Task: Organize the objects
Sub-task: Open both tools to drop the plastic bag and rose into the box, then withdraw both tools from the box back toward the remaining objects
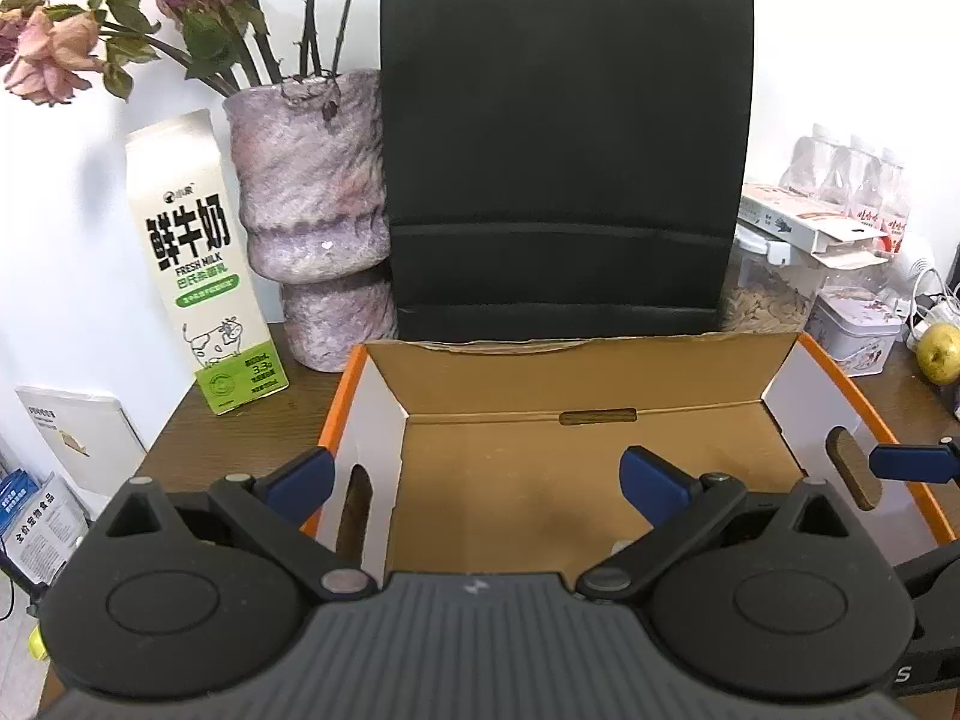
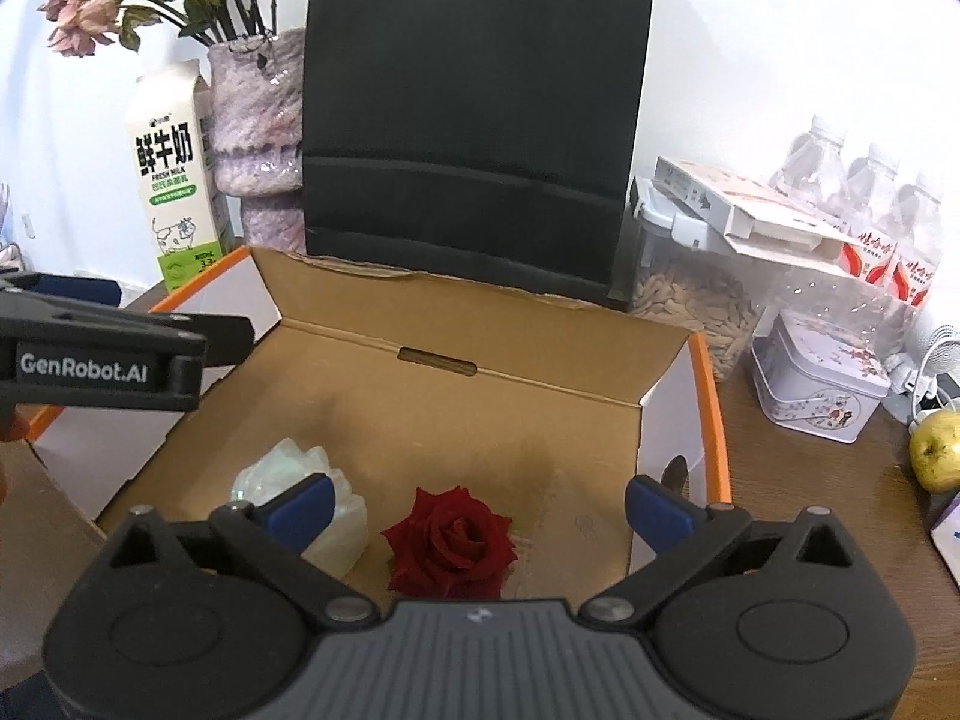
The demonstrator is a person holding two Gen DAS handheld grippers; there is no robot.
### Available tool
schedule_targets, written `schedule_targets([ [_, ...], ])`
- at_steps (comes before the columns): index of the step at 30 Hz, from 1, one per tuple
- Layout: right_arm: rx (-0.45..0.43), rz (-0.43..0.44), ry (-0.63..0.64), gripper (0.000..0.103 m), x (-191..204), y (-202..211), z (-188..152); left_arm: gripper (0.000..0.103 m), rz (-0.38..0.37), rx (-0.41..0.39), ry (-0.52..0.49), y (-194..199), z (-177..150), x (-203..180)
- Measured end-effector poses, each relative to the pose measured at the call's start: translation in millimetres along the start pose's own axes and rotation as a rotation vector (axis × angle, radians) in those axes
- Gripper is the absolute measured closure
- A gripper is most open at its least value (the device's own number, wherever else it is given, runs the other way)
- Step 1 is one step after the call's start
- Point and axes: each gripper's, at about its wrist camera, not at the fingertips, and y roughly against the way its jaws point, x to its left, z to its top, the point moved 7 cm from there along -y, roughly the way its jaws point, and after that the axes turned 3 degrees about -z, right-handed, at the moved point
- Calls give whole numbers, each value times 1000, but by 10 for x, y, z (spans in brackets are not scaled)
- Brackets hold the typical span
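Observation:
An open cardboard box [image 1: 600, 372] with orange rim [image 2: 708, 396] sits on the wooden table. In the right wrist view a red rose head [image 2: 450, 546] and a pale white-green crystal-like object [image 2: 336, 516] lie on the box floor near its front. My right gripper [image 2: 480, 510] is open and empty, just above the rose. My left gripper [image 1: 477, 480] is open and empty over the box's left front part; its body shows in the right wrist view [image 2: 102, 360]. One right fingertip [image 1: 912, 462] shows in the left wrist view.
Behind the box stand a black paper bag [image 1: 564, 150], a purple vase [image 1: 312, 210] with dried roses, and a milk carton [image 1: 198, 264]. To the right are a seed jar [image 2: 696, 312], a tin [image 2: 822, 384], water bottles [image 2: 870, 204] and a green apple [image 2: 936, 450].

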Motion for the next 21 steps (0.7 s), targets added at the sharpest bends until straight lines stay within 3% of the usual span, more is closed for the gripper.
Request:
schedule_targets([
  [21, -74, -11, 20, 0, 102, 983, -162, 0, -13, -69, -15, 1050, -190, -94],
])
